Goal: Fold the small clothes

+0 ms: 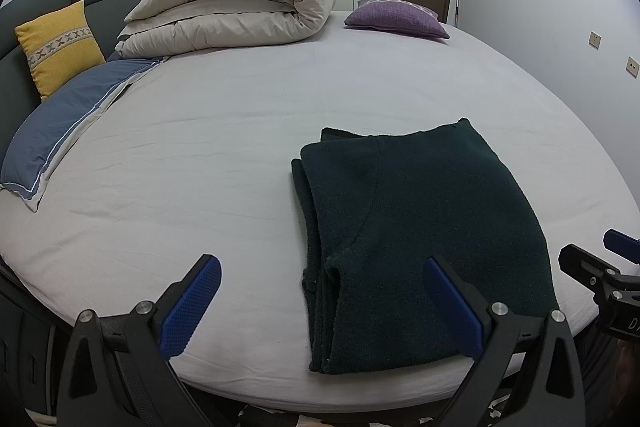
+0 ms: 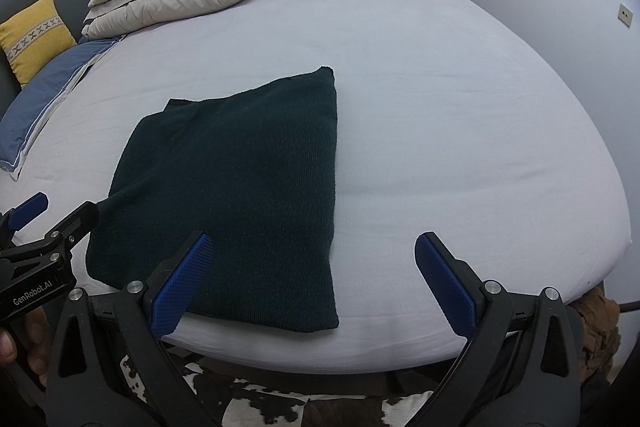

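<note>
Yellow cushion (image 1: pixel 60 45): one, far left of the sweater, leaning on the headboard.
Blue pillow (image 1: pixel 64 125): one, flat, left of the sweater.
Rolled duvet (image 1: pixel 236 3): one, behind the sweater.
Purple cushion (image 1: pixel 396 19): one, far behind the sweater.
Sweater (image 1: pixel 420 235): one, dark green, folded flat on the bed (image 1: pixel 224 147) near its front edge; long side runs front to back.
Left gripper (image 1: pixel 322 281): jaws wide open, holding nothing, over the sweater's left edge.
Right gripper (image 2: pixel 312 255): jaws wide open, holding nothing, over the sweater's right edge.

One folded garment (image 1: pixel 424 239), three pillows (image 1: pixel 60 45), one rolled duvet (image 1: pixel 240 3).
</note>
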